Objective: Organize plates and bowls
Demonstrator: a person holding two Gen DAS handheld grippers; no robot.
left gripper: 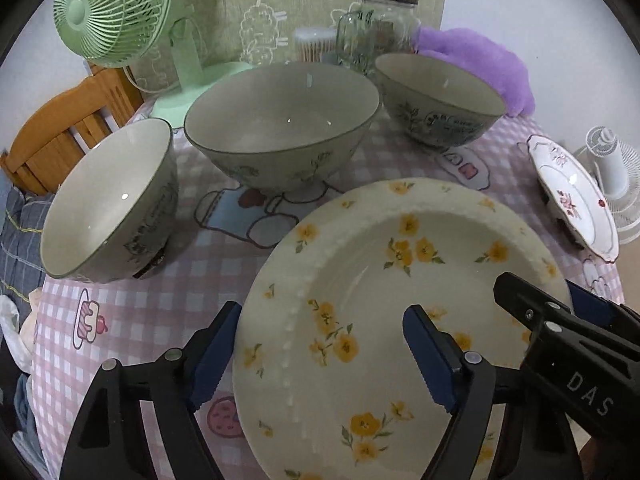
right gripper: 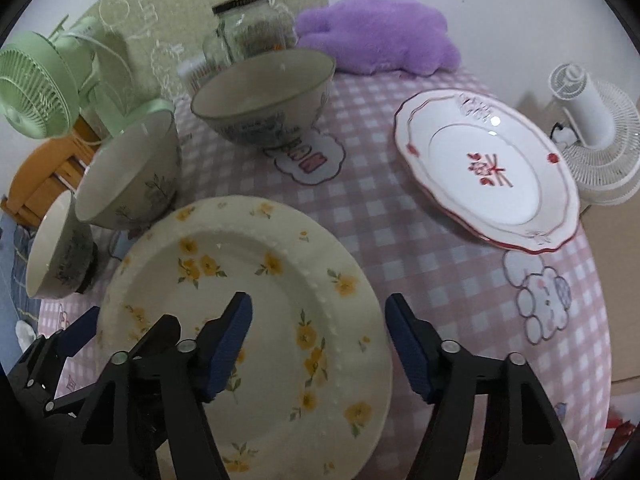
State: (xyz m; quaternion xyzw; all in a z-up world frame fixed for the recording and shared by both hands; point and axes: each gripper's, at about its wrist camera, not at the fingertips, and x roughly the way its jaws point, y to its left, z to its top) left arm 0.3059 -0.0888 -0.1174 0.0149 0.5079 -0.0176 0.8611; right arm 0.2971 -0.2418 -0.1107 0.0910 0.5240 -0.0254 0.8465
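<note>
A cream plate with yellow flowers [left gripper: 380, 320] [right gripper: 256, 312] lies on the checked tablecloth at the near edge. My left gripper [left gripper: 324, 352] is open, its jaws astride the plate's left rim. My right gripper [right gripper: 320, 344] is open, its jaws astride the plate's right rim; it also shows in the left wrist view [left gripper: 560, 332]. Three grey-green bowls stand behind: a large one [left gripper: 280, 128] [right gripper: 132, 172], one at the left [left gripper: 108, 200] [right gripper: 56, 248], one at the back right [left gripper: 436, 100] [right gripper: 264, 96]. A white plate with red pattern [right gripper: 488, 168] [left gripper: 572, 196] lies at the right.
A green fan [left gripper: 116, 12] [right gripper: 32, 92], glass jars [left gripper: 380, 24] [right gripper: 248, 28] and a purple plush [right gripper: 380, 36] [left gripper: 480, 64] stand at the table's back. A white fan [right gripper: 596, 132] stands off the right edge. A wooden chair [left gripper: 60, 128] is at the left.
</note>
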